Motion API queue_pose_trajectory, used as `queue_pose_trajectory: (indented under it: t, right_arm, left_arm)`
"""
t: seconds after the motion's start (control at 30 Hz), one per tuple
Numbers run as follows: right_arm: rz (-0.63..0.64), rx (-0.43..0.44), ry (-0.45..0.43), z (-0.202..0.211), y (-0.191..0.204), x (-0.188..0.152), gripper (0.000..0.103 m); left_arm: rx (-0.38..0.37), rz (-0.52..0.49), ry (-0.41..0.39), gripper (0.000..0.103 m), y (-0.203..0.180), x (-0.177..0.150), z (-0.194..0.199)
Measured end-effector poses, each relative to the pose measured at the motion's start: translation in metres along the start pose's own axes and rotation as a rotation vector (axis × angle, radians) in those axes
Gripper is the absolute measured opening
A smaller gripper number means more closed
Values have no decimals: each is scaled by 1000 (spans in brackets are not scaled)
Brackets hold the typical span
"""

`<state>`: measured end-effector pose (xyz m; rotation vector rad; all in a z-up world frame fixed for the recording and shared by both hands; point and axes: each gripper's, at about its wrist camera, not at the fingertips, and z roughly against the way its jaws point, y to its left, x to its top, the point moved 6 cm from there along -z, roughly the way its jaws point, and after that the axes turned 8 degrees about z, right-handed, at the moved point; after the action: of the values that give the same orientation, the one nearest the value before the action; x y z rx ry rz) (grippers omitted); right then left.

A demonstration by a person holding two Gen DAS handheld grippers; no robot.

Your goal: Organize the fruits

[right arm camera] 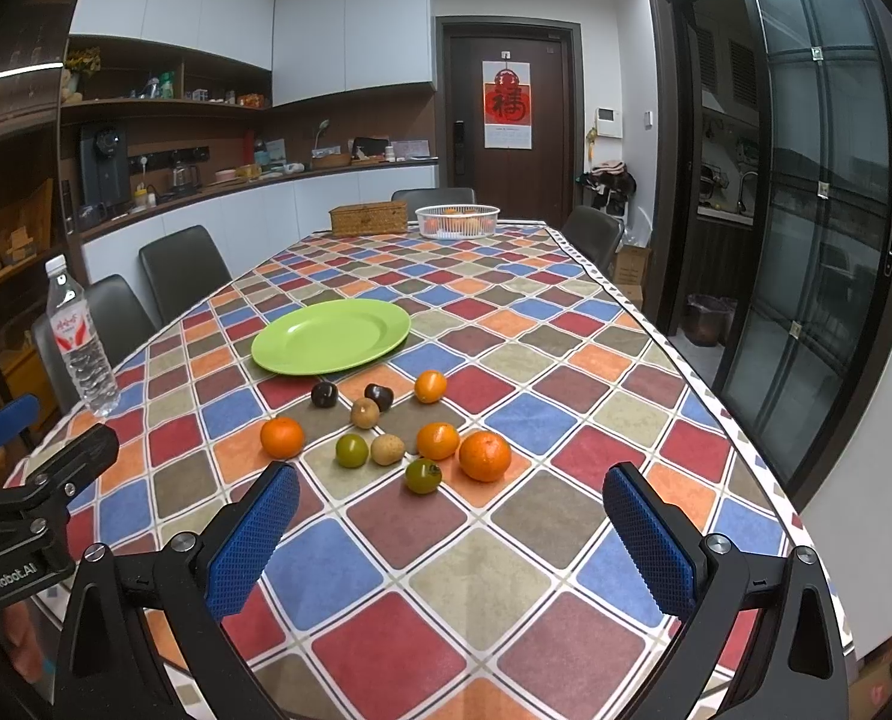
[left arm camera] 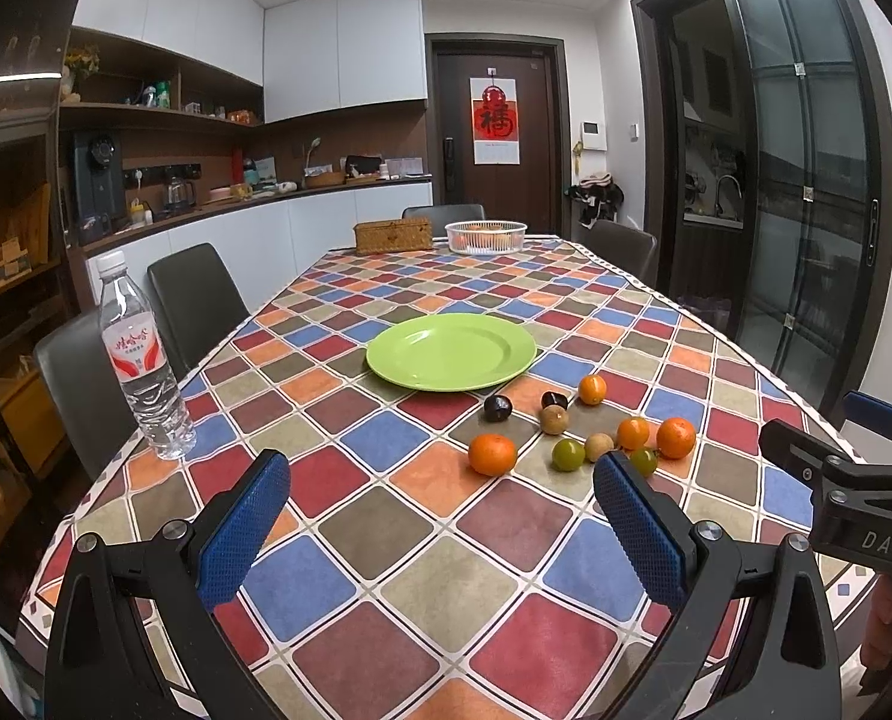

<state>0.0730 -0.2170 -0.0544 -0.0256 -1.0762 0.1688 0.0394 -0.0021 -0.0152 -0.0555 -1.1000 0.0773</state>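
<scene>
Both grippers, left gripper (left arm camera: 440, 516) and right gripper (right arm camera: 449, 525), gape wide, empty; first pick pending: close on fruits (right arm camera: 422, 476) directly ahead, green plate (right arm camera: 331, 337) beyond.

A green plate (right arm camera: 331, 337) lies flat with nothing on it. Just in front of it sits a loose cluster of fruit: four oranges (right arm camera: 485, 455), two dark plums (right arm camera: 324, 394), two tan round fruits (right arm camera: 365, 412) and two greenish ones (right arm camera: 351, 450). Three oranges lie at the cluster's right, one (right arm camera: 282, 437) at its left, farther from the plate than the plums.
</scene>
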Motion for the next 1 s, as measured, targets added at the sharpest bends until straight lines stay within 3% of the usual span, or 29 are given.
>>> queue_pose_trajectory:
  t: [0.43,1.0]
  right_arm:
    - [0,10,14,-3,-1,0,102]
    - [29,78,76,-47,17,-7,102]
  left_arm:
    - [-1,0,12,103,4,2,-4]
    - [-29,-56,61,102,0,-4,-52]
